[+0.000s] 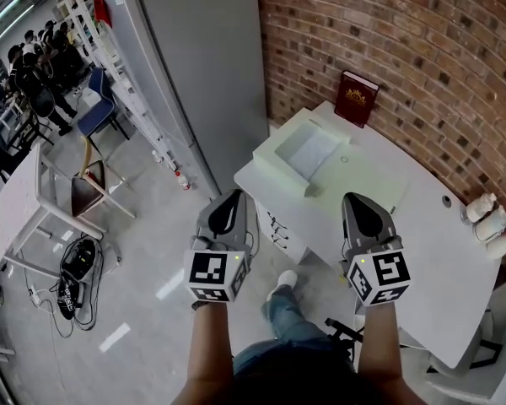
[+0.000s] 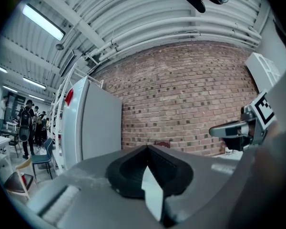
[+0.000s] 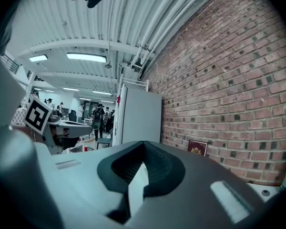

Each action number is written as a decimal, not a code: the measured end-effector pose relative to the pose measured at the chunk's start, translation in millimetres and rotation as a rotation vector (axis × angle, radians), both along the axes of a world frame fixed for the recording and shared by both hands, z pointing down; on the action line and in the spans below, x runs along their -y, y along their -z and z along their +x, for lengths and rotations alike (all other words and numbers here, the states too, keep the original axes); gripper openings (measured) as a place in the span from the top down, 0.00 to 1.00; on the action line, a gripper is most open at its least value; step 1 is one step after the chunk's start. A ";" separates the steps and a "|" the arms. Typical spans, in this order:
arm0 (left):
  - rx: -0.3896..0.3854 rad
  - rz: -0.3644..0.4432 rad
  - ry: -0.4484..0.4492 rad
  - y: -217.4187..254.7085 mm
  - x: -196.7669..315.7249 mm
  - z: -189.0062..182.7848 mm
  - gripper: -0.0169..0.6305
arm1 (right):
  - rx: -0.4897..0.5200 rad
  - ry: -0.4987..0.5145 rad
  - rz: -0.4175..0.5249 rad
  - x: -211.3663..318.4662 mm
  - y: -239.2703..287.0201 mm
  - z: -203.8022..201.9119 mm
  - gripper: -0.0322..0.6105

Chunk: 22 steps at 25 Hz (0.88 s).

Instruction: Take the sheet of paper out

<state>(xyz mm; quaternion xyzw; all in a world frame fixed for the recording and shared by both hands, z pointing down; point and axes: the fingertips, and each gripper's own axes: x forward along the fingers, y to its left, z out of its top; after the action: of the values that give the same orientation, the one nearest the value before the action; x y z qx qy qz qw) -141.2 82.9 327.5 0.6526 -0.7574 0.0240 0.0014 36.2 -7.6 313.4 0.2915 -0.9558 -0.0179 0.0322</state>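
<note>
My left gripper (image 1: 232, 196) and right gripper (image 1: 355, 199) have their jaws closed on nothing. The sheet of paper (image 1: 309, 152) seems to lie in the printer (image 1: 270, 153) tray on the counter (image 1: 422, 226), farther ahead between them, with the right gripper nearer.

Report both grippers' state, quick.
Left gripper: closed, holding nothing.
Right gripper: closed, holding nothing.

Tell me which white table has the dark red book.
The desk along the brick wall; the book leans there. The table at far left shows none.
</note>
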 end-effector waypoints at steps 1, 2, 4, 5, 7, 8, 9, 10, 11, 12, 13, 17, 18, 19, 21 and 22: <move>0.003 -0.011 -0.002 -0.3 8.1 -4.8 0.97 | 0.000 -0.002 -0.005 8.4 -1.8 -5.1 0.95; 0.007 -0.021 -0.004 -0.1 16.7 -9.7 0.97 | 0.001 -0.005 -0.010 16.7 -3.5 -10.4 0.95; 0.014 -0.034 -0.016 -0.9 35.5 -19.5 0.97 | 0.002 -0.010 -0.022 33.6 -7.3 -20.9 0.95; 0.018 -0.039 -0.025 -2.2 45.8 -24.4 0.97 | 0.001 -0.014 -0.030 42.7 -9.8 -26.2 0.95; 0.035 -0.044 -0.042 -4.6 68.3 -35.6 0.97 | -0.004 -0.027 -0.049 62.5 -16.1 -37.1 0.95; 0.048 -0.045 -0.050 -6.2 80.5 -41.9 0.97 | -0.008 -0.036 -0.059 72.8 -19.6 -42.5 0.95; 0.057 -0.050 -0.060 -8.3 93.1 -47.7 0.97 | -0.012 -0.047 -0.068 83.3 -23.0 -47.5 0.95; 0.061 -0.058 -0.072 -10.6 106.1 -52.9 0.97 | -0.015 -0.059 -0.076 94.0 -26.4 -51.9 0.95; 0.060 -0.068 -0.084 -12.8 119.5 -57.5 0.97 | -0.017 -0.073 -0.085 105.1 -29.6 -55.9 0.95; 0.056 -0.079 -0.096 -14.6 133.0 -61.5 0.97 | -0.017 -0.087 -0.095 116.5 -32.6 -59.3 0.95; 0.053 -0.088 -0.109 -16.1 146.3 -65.2 0.97 | -0.016 -0.102 -0.106 128.0 -35.6 -62.4 0.95; 0.066 -0.130 -0.148 -25.8 191.9 -80.1 0.97 | -0.024 -0.138 -0.147 168.3 -48.2 -74.3 0.95; 0.068 -0.133 -0.154 -28.4 201.4 -83.6 0.97 | -0.030 -0.144 -0.155 176.5 -51.4 -77.0 0.95; 0.069 -0.136 -0.159 -30.8 210.2 -86.4 0.97 | -0.034 -0.151 -0.163 184.0 -54.2 -79.1 0.95; 0.058 -0.153 -0.173 -36.3 225.4 -88.4 0.97 | -0.040 -0.164 -0.184 196.6 -59.7 -81.3 0.95; 0.049 -0.166 -0.181 -39.8 231.8 -88.1 0.97 | -0.043 -0.168 -0.198 201.6 -63.4 -81.5 0.95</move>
<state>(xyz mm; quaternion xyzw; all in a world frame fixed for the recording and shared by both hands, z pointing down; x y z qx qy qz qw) -229.3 -148.9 367.3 0.7151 -0.6906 0.1026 0.0347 -45.3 -209.2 376.8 0.3655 -0.9243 0.0728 0.0827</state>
